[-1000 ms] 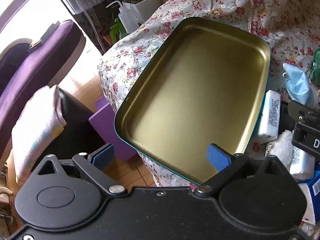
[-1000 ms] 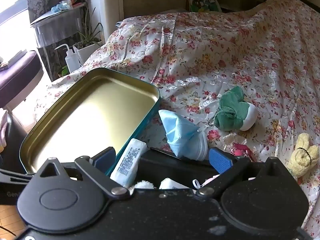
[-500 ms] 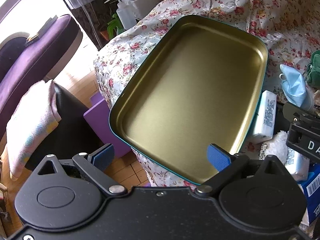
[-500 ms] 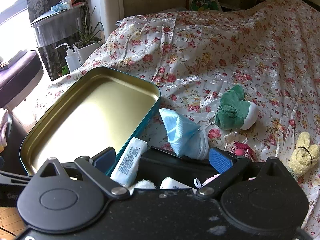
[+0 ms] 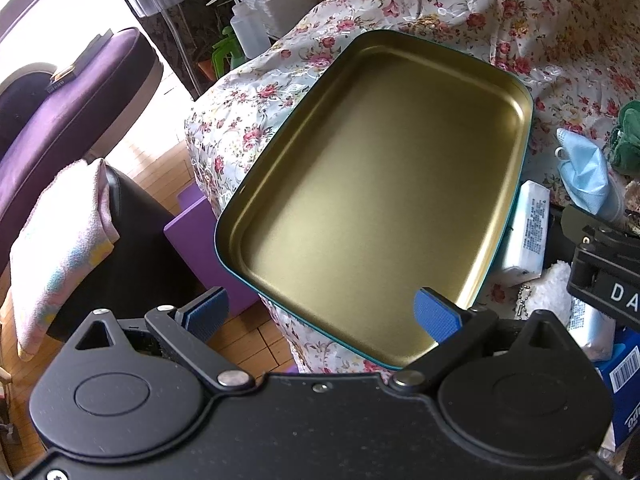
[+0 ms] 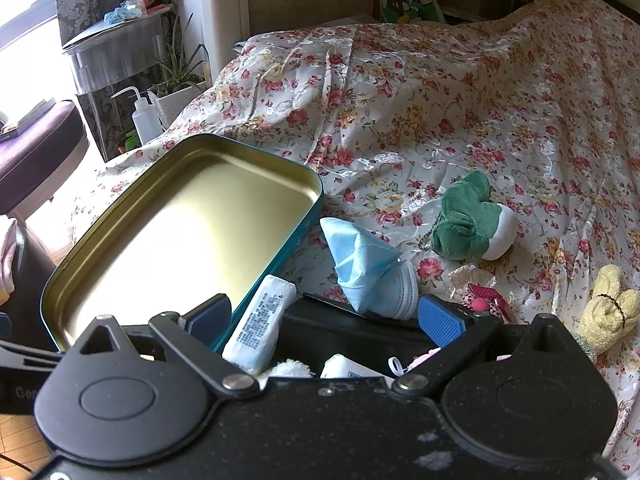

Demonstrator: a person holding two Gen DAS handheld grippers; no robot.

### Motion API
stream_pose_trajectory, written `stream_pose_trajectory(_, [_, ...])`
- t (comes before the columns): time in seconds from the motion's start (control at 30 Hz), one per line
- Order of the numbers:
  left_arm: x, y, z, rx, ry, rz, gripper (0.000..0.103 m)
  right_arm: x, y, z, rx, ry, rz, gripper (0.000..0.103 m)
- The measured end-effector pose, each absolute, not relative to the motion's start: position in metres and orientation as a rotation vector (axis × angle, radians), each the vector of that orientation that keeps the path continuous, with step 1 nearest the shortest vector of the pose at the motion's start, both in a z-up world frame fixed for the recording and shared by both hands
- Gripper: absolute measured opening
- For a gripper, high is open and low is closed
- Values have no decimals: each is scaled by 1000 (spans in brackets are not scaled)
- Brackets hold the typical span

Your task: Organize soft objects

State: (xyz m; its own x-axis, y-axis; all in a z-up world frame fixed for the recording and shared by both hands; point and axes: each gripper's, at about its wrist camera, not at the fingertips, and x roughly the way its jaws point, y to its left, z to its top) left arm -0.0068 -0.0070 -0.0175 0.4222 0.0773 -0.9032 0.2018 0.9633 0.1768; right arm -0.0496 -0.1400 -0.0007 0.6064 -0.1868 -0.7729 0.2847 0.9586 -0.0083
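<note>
An empty gold tin tray with a teal rim (image 5: 524, 128) lies on the flowered bed cover (image 5: 560, 20); it also shows in the right wrist view (image 6: 316, 200). My left gripper (image 5: 320, 314) is open and empty over the tray's near corner. My right gripper (image 6: 328, 318) is open and empty, low over the clutter beside the tray. Ahead of it lie a blue face mask (image 6: 360, 258), a green and white plush (image 6: 468, 222), a yellow plush bunny (image 6: 608, 308) and a white tissue pack (image 6: 260, 322).
A purple seat (image 5: 68, 108), a pink towel on a black stool (image 5: 60, 248) and a purple box (image 5: 196, 240) stand left of the bed. A squeeze bottle (image 5: 248, 30) and plant pot stand behind. A blue box (image 5: 624, 376) and wrapped packs lie at right.
The left gripper has drawn back and turned slightly left, so the tray sits further right and higher in its view. The right gripper has barely moved. Both stay open.
</note>
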Motion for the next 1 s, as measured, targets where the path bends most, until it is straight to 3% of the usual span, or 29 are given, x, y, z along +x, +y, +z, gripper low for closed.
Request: stream_pose_trajectory(1.0, [-7, -4, -19, 272, 1138, -82, 97, -49, -138, 0, 119, 877, -272, 100])
